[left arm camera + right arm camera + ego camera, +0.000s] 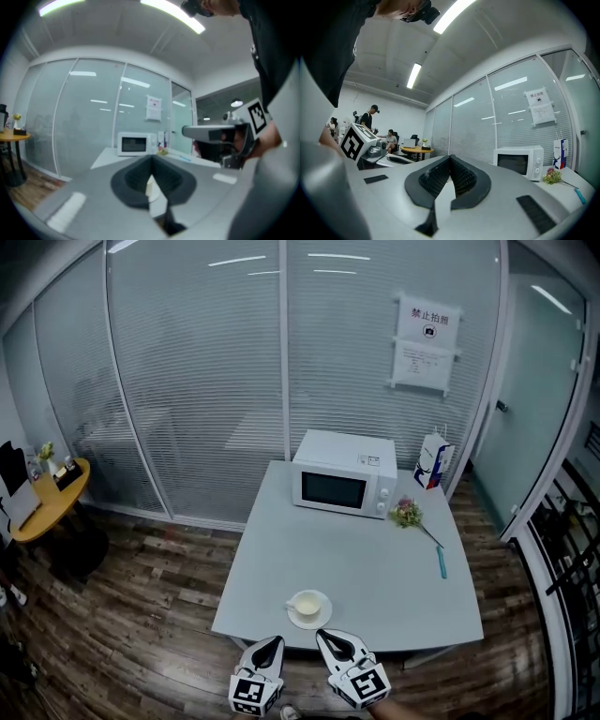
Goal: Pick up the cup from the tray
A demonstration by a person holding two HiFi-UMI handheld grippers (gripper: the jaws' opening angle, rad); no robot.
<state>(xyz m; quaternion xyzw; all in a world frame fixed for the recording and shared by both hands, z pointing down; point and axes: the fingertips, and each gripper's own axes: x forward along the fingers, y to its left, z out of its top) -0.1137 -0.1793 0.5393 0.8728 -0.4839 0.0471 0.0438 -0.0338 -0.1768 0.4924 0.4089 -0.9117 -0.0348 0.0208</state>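
Observation:
A white cup (pixel 307 603) stands on a white saucer (pixel 309 621) near the front edge of the grey table (pixel 356 559). Both grippers hover just in front of that edge, below the cup in the head view. My left gripper (pixel 274 643) is shut and holds nothing. In its own view the jaws of the left gripper (pixel 151 160) meet at the tips. A sliver of the cup (pixel 151 188) shows in the gap below them. My right gripper (pixel 325 637) is shut and empty too. The jaws of the right gripper (pixel 450 158) touch at the front in the right gripper view.
A white microwave (pixel 342 484) sits at the table's far end. Beside it are a blue and white carton (pixel 432 461), a small flower bunch (pixel 407 513) and a blue pen (pixel 442 562). A glass wall is behind, and a yellow round table (pixel 47 498) stands far left.

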